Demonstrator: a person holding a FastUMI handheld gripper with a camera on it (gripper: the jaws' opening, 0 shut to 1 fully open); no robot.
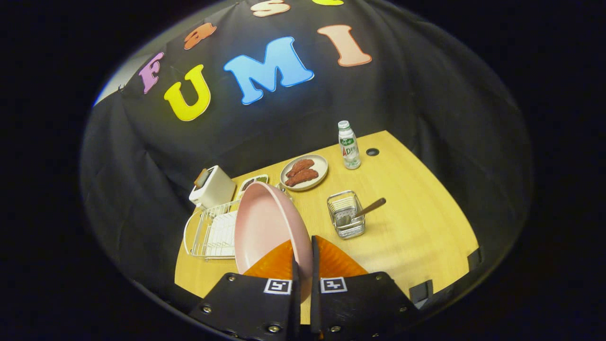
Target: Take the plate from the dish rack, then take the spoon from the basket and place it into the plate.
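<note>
The pink plate (265, 227) is pinched on edge by the gripper (303, 265) — bare table (416, 237) lies at two o'clock, beside the basket (346, 214).

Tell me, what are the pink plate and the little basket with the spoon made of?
The pink plate, clamped by its rim in the gripper, looks like glazed ceramic or smooth plastic: even matte sheen, hard to tell which. The basket looks like shiny metal wire mesh. The spoon handle looks brown, maybe wood.

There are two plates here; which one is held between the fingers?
The pink plate: the fingers are shut on its rim, above the dish rack. The beige plate carries food beyond.
</note>
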